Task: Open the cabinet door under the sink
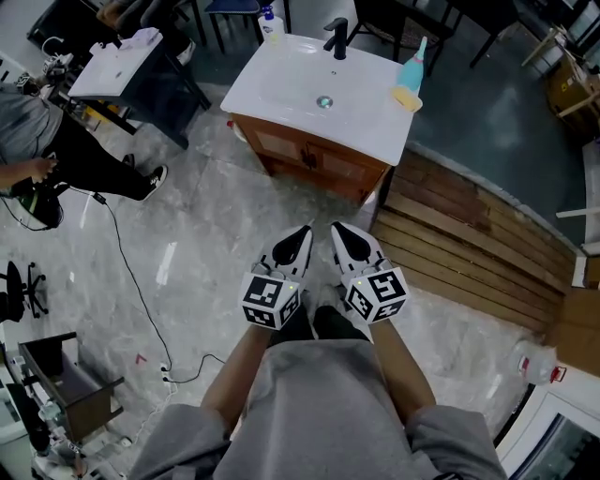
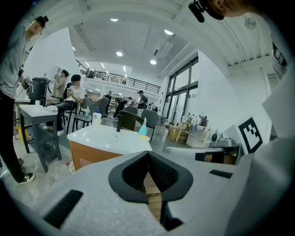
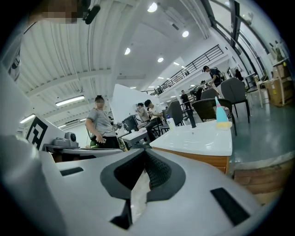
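The sink (image 1: 281, 80) has a white top on a wooden cabinet whose doors (image 1: 309, 157) face me and stand closed. My left gripper (image 1: 306, 229) and right gripper (image 1: 336, 229) hang side by side over the marble floor, short of the cabinet, pointing at it. In the left gripper view the cabinet (image 2: 87, 154) lies ahead to the left, beyond the left gripper (image 2: 148, 154), whose tips meet with nothing between them. In the right gripper view the sink top (image 3: 203, 136) sits ahead to the right, and the right gripper (image 3: 145, 152) is shut and empty.
On the sink top stand a black faucet (image 1: 337, 37), a blue bottle (image 1: 412, 80) and a soap bottle (image 1: 270, 21). Wooden planks (image 1: 469, 253) lie right of the cabinet. A cable (image 1: 131, 281) crosses the floor at left, near a person (image 1: 56, 159) and a small table (image 1: 117, 66).
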Demonstrator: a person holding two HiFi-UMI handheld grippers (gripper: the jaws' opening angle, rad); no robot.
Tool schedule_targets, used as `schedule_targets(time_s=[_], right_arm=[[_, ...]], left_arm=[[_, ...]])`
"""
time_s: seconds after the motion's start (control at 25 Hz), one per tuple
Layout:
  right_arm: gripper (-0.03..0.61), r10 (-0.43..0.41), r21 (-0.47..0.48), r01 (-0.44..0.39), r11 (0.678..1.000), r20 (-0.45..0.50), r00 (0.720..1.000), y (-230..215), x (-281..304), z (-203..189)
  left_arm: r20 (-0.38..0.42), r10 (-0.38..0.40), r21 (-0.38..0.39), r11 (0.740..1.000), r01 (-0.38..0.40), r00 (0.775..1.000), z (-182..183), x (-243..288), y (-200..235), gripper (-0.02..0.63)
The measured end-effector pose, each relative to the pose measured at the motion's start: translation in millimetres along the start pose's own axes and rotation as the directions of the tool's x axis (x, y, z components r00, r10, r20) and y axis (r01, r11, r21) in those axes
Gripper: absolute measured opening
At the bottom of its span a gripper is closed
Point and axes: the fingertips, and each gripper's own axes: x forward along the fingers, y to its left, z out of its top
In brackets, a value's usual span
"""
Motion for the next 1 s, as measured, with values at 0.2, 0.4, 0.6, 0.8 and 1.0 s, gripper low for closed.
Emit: schedule_targets(time_s=[0.2, 0.4, 0.6, 0.8, 1.0], right_arm=[[0.009, -0.021, 0.039, 0.021, 0.999, -0.007, 1.000, -15.7, 23.2, -5.8], [0.009, -0.064, 0.078, 0.065, 0.995, -0.013, 0.998, -33.2, 52.7, -13.5], [0.009, -0.121, 0.118, 0.123, 0.985, -0.022, 0.992, -51.9, 87.8, -20.0], [0.009, -0.176, 0.154, 0.183, 0.971, -0.056, 0.983, -72.0, 121.1, -36.2], [0.011, -0.227, 0.178, 0.238, 0.955, -0.079, 0.971, -89.8, 153.3, -52.7]], left_arm=[[-0.018, -0.001, 0.001, 1.000, 0.001, 1.000, -3.0, 19.8, 23.8, 0.008], [-0.037, -0.017, 0.008, 1.000, 0.017, 0.999, -6.0, 44.5, 52.4, 0.008], [-0.065, -0.052, 0.000, 0.999, 0.052, 0.997, -10.6, 73.3, 85.1, 0.008], [-0.102, -0.091, -0.022, 0.996, 0.089, 0.991, -21.6, 103.4, 117.9, 0.008], [-0.134, -0.129, -0.041, 0.991, 0.125, 0.982, -33.3, 129.9, 151.4, 0.008]])
